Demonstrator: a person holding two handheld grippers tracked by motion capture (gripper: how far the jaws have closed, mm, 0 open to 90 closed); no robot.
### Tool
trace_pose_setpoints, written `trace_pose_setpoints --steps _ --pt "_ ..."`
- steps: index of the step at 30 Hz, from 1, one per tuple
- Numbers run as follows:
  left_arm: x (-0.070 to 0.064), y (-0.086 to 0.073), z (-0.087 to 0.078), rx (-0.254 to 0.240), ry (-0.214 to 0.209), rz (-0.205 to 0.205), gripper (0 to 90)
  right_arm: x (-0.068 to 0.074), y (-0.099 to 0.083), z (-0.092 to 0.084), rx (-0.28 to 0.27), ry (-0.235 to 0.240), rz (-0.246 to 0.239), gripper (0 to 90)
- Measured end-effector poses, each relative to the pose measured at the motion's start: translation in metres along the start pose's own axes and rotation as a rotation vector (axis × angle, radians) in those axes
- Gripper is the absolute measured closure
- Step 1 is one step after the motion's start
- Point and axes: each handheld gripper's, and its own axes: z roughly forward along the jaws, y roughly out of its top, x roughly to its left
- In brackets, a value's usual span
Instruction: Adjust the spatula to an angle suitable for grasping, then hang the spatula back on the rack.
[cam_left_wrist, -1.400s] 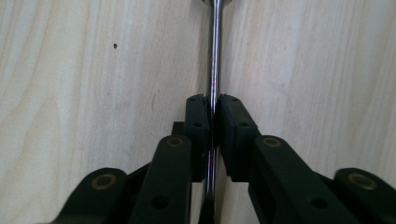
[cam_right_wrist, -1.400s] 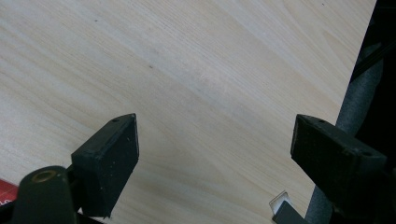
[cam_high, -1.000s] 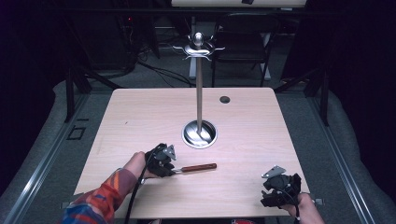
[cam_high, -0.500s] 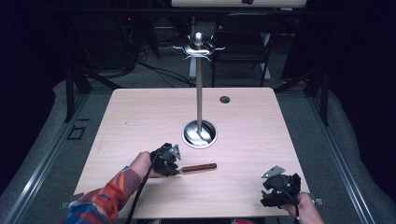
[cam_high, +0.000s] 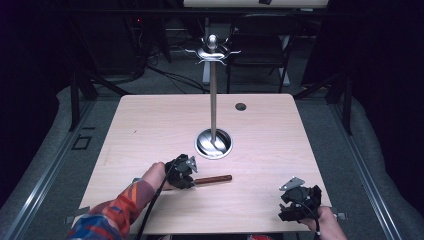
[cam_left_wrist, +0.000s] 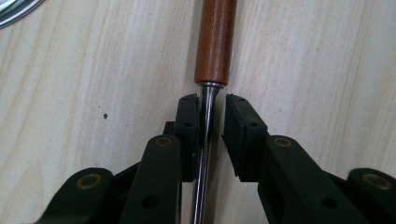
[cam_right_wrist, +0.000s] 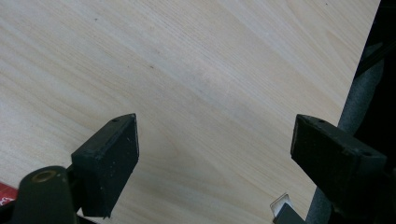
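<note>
In the left gripper view, the left gripper (cam_left_wrist: 212, 122) is seen with its jaws just closing around the chrome shank of a wooden-handled utensil (cam_left_wrist: 215, 42); one pad is touching, the other is a sliver off. The utensil's working end is cut off there. The utensil (cam_high: 212, 179) is lying flat on the pale woodgrain table (cam_high: 150, 130), near the front. The right gripper (cam_right_wrist: 215, 140) is held wide open, empty.

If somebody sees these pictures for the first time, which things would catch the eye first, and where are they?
First comes the tall shiny metal stand with hooked arms on top, rising from its round base at the middle of the pale wooden table. Next is the tool with a reddish-brown wooden handle and a chrome shank, lying near the front edge, its shank between the jaws of the left gripper, which have just been closing.
</note>
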Motion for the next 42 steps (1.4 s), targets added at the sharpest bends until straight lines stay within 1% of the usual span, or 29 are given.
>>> trace_pose_setpoints --steps 4,5,7,8,11,12,13,16,20,23,24,25,26,27,30,35,36,37,40,42 --pt "0.0006 0.0002 0.0004 -0.001 0.004 0.004 76.9 -0.0008 0.0017 0.0017 0.009 0.002 -0.008 14.9" --pt "0.0002 0.0003 0.0009 0.002 0.006 0.006 77.1 0.0004 0.0018 0.0018 -0.009 0.011 0.001 14.9" --pt "-0.0006 0.001 0.0017 0.011 0.007 0.014 77.2 0.0008 0.0015 0.0019 -0.015 0.008 0.003 14.9" --pt "-0.0008 0.0015 0.0018 0.014 0.01 0.017 77.4 0.0005 0.0017 0.0009 -0.005 0.004 -0.007 14.9" --pt "-0.0008 0.0022 0.0022 0.018 0.01 0.02 78.0 0.0003 0.001 0.0001 -0.009 0.006 -0.001 14.9" --pt "-0.0007 0.0023 0.0024 0.017 0.01 0.02 78.2 0.0008 0.0003 0.0009 -0.02 0.006 0.008 14.9" --pt "-0.0007 0.0023 0.0024 0.016 0.011 0.02 78.7 0.0005 0.0006 0.0 -0.008 0.008 -0.001 14.9" --pt "-0.0005 0.0031 0.0024 0.02 0.017 0.03 79.4 -0.0003 -0.0001 -0.0008 0.001 0.001 -0.005 14.9" --pt "-0.0008 0.0032 0.0025 0.019 0.021 0.036 80.6 0.0 -0.0006 -0.001 0.002 -0.004 -0.002 14.9" --pt "-0.0005 0.0029 0.0023 0.022 0.02 0.052 81.9 0.0004 -0.0012 -0.0006 -0.002 -0.006 0.005 14.9" --pt "-0.0001 0.0027 0.0023 0.021 0.018 0.053 82.0 0.0002 -0.0016 -0.0002 -0.005 -0.003 0.009 14.9" --pt "0.0002 0.0026 0.0023 0.021 0.018 0.055 82.0 0.0006 -0.0025 0.0008 -0.021 0.003 0.023 14.9" --pt "0.0003 0.0025 0.0022 0.02 0.015 0.057 82.1 -0.0005 -0.002 -0.0009 0.002 -0.007 0.007 14.9" --pt "0.0003 0.0023 0.0021 0.02 0.016 0.059 82.3 -0.0006 -0.0022 -0.0015 0.006 -0.006 0.003 14.9" --pt "-0.0008 0.0016 0.0024 0.013 0.021 0.062 82.6 -0.0004 -0.0022 -0.0013 0.005 -0.005 0.003 14.9" --pt "-0.0013 -0.0007 0.0013 0.013 0.022 0.085 83.3 -0.0006 -0.0025 -0.0014 0.004 -0.005 0.005 14.9" --pt "-0.0015 -0.0011 0.001 0.009 0.031 0.09 83.4 -0.0007 -0.0024 -0.0014 0.005 -0.003 0.003 14.9" --pt "-0.0015 -0.0018 -0.0006 0.004 0.029 0.094 83.5 -0.0007 -0.0023 -0.0014 0.005 -0.004 0.003 14.9" --pt "-0.0024 -0.0028 -0.0026 -0.004 0.039 0.095 83.5 -0.0006 -0.0023 -0.0012 0.006 -0.002 0.001 14.9" --pt "-0.0033 -0.0044 -0.0047 -0.015 0.046 0.095 83.4 -0.0002 -0.0022 -0.001 -0.002 0.003 0.006 14.9"
